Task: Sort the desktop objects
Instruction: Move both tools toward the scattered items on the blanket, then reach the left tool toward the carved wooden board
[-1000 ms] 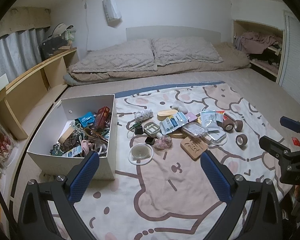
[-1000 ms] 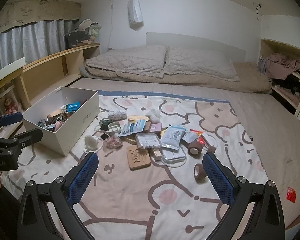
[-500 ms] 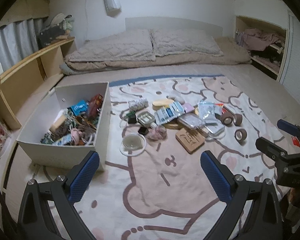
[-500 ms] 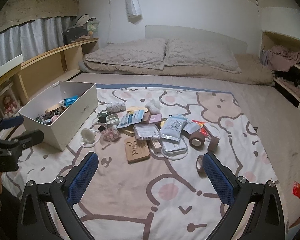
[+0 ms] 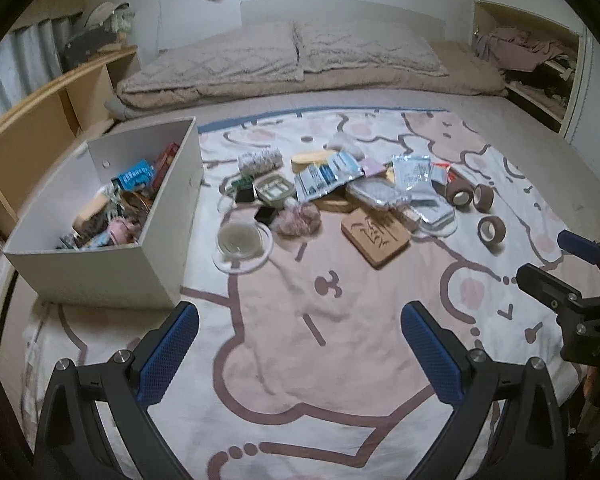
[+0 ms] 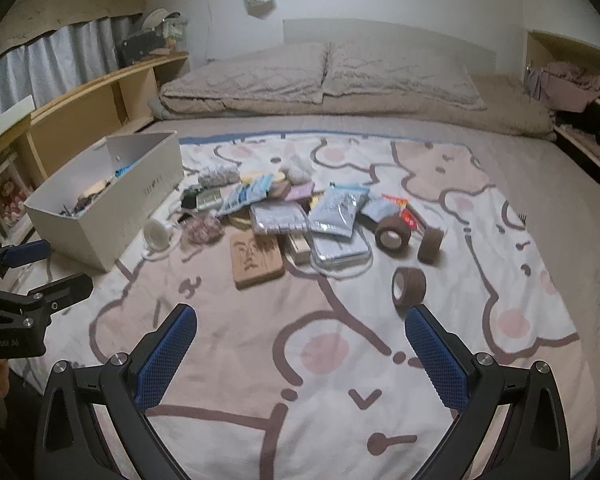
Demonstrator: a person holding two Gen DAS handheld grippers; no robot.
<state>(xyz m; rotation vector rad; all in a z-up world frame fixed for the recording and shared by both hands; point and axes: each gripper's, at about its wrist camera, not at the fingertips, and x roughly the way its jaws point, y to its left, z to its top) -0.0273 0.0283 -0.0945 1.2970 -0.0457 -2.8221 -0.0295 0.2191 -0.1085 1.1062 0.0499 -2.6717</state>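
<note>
Both grippers are hovering over the blanket (image 5: 300,340), holding nothing. Left gripper (image 5: 300,354) fingers are standing wide apart; right gripper (image 6: 302,358) same. Loose items are lying piled mid-blanket: wooden board (image 5: 375,237), three brown tape rolls (image 6: 409,285), pouches (image 6: 339,211). White box (image 5: 112,268), partly filled, is sitting left of the pile.

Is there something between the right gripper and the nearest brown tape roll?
Nothing visible. The right gripper is open above bare blanket, and the nearest brown tape roll stands apart from the pile, just beyond its right finger.
</note>
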